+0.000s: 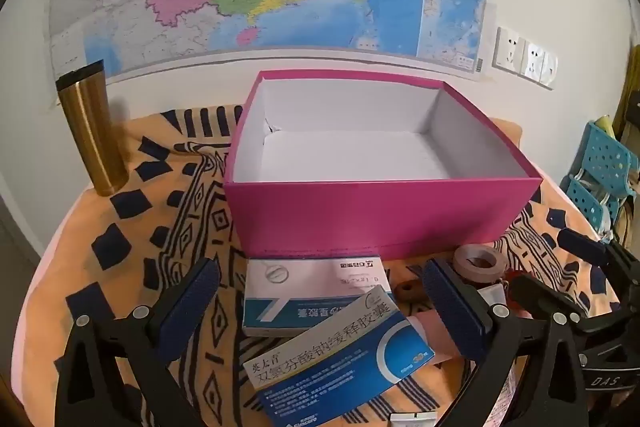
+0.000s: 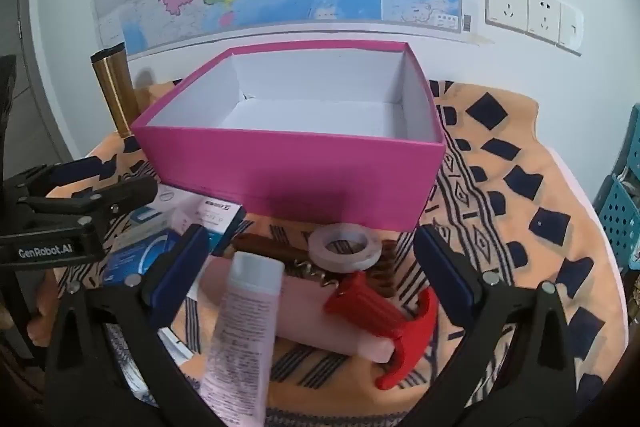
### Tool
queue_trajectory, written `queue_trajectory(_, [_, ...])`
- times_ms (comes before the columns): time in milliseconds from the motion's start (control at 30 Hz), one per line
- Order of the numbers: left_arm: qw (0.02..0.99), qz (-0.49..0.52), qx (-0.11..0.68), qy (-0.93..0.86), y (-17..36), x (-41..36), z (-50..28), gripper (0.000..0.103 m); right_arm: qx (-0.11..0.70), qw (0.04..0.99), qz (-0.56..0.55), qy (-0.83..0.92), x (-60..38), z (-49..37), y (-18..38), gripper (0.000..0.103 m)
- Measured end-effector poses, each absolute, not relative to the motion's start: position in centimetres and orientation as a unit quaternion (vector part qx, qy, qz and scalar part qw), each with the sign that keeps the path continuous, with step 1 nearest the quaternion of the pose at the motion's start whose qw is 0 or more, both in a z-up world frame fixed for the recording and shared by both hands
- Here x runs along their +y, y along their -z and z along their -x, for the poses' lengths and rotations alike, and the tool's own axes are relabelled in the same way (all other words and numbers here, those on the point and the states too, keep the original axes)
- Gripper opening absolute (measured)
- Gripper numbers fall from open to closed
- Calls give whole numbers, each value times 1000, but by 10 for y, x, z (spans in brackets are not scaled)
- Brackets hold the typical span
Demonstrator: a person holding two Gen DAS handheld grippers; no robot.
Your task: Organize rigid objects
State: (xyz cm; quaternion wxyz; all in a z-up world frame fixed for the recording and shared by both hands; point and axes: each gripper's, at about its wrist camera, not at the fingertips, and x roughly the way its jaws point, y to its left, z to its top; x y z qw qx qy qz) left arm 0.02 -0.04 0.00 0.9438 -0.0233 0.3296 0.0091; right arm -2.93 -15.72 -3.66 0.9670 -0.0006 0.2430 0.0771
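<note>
Through the left wrist camera, your left gripper (image 1: 320, 311) stands spread as wide as it goes, nothing between its pads, pointing down at the patterned cloth (image 1: 132, 227). Two medicine cartons sit in the gap. The blue-and-white carton (image 1: 340, 359) lies nearest, its long axis running from 7 o'clock up to 1 o'clock, skewed across your jaw line. It overlaps the second carton (image 1: 312, 291), which lies at 12 o'clock from it with its long side crossways, just beside the front wall of the pink box (image 1: 380, 215). The box is open-topped and bare inside, dead ahead at 12 o'clock. A tape roll (image 1: 480, 263) lies at 2 o'clock past your right finger, and the other gripper shows at 3 o'clock.

Through the right wrist camera, your right gripper (image 2: 312, 263) is likewise wide open and holds nothing. Between its fingers lies a pink tube (image 2: 244, 327), cap toward 12 o'clock, long axis nearly in line with your reach. It rests over a pale pink bar (image 2: 320, 319) that runs from 10 to 4 o'clock. A red-handled tool (image 2: 384, 319) lies at 4 o'clock from the tube. The tape roll (image 2: 344, 247) sits at 12 o'clock, near the box (image 2: 288, 171), with a corkscrew (image 2: 280, 255) to its left.

I judge each hand nearest its own heap: the left takes the cartons, the right the tube. The skewed carton wants a wrist turn before you close.
</note>
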Motion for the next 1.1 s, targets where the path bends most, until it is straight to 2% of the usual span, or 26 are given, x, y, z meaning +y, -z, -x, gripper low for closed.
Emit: queue_trajectory(1100, [948, 11, 319, 4, -1, -4, 12, 103, 242, 961, -53, -121, -153, 34, 38, 102])
